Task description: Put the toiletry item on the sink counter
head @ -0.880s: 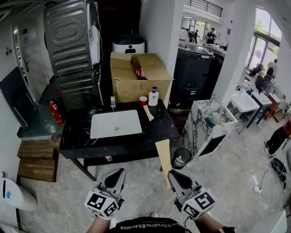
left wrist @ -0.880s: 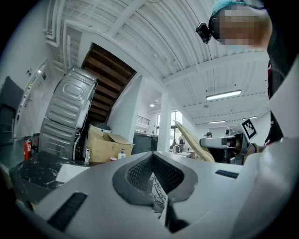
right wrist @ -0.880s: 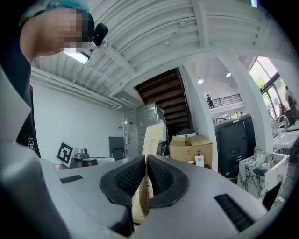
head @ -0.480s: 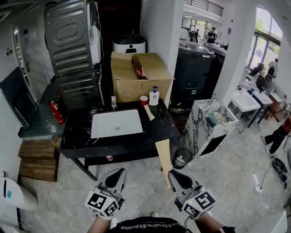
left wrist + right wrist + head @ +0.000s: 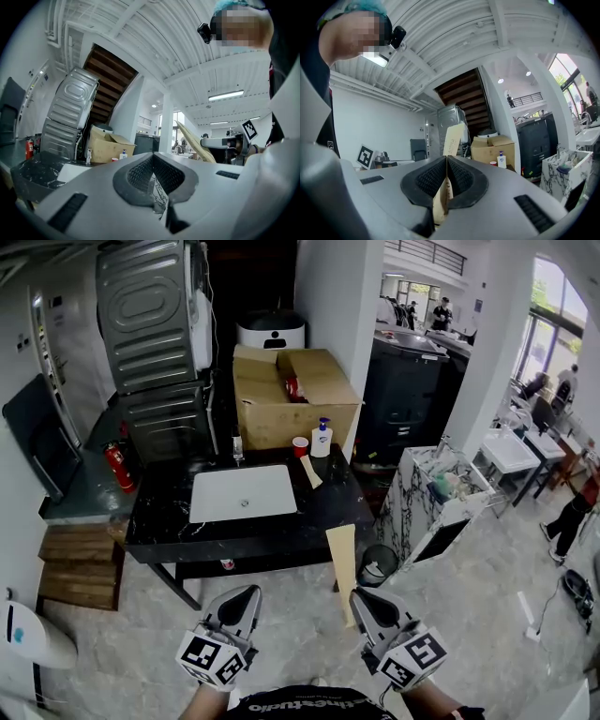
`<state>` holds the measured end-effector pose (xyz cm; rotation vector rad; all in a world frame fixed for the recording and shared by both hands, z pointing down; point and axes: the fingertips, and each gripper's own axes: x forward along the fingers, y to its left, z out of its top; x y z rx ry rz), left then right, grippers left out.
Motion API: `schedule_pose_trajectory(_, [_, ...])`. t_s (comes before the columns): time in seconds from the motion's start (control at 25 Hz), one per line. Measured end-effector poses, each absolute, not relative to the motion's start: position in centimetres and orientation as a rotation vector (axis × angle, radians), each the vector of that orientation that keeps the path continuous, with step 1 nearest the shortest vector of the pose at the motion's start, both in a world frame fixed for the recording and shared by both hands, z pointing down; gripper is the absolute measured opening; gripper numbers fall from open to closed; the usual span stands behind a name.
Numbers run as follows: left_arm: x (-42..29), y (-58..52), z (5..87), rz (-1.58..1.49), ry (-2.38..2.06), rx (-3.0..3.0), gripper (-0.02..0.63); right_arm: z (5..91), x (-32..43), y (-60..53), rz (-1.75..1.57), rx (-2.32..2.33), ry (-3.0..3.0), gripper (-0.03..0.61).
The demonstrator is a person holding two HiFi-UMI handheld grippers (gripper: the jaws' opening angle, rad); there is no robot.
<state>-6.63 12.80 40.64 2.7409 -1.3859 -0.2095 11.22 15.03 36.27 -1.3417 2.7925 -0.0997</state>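
The black sink counter [image 5: 319,512] with its white basin [image 5: 240,493] stands ahead of me. At its back edge are a red cup [image 5: 300,446] and a white pump bottle [image 5: 322,439], and a flat beige piece [image 5: 310,472] lies beside the basin. My right gripper [image 5: 361,601] is shut on a long beige flat strip [image 5: 341,559] that points up toward the counter's front right corner. That strip [image 5: 451,139] rises from between the jaws of the right gripper [image 5: 446,158]. My left gripper [image 5: 242,597] is shut and holds nothing. The left gripper [image 5: 152,157] shows its pads together.
Behind the counter are an open cardboard box [image 5: 291,395] and a stacked grey appliance [image 5: 155,324]. A red fire extinguisher [image 5: 117,468] and wooden steps [image 5: 80,568] are on the left. A marble-patterned cabinet [image 5: 441,498] and a small bin [image 5: 377,563] are on the right.
The whole view has drifted slightly, with the counter shifting a little right and down. Both grippers stay shut in the same pose, and the strip is still held.
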Motion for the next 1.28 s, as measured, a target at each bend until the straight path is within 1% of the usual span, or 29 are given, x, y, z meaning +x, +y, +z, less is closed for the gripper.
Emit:
schedule_pose_trajectory(0.8, [-4.5,11.1,39.7,-0.210,-1.495,2.694,0.014,36.5,14.0,12.7,-0.136,-1.279,2.806,0.043])
schedule_pose_trajectory(1.28, [-0.5,10.7,39.6,-0.192,-1.577,2.684,0.014,36.8,18.2,11.4,-0.155,-1.183,2.824,0.043])
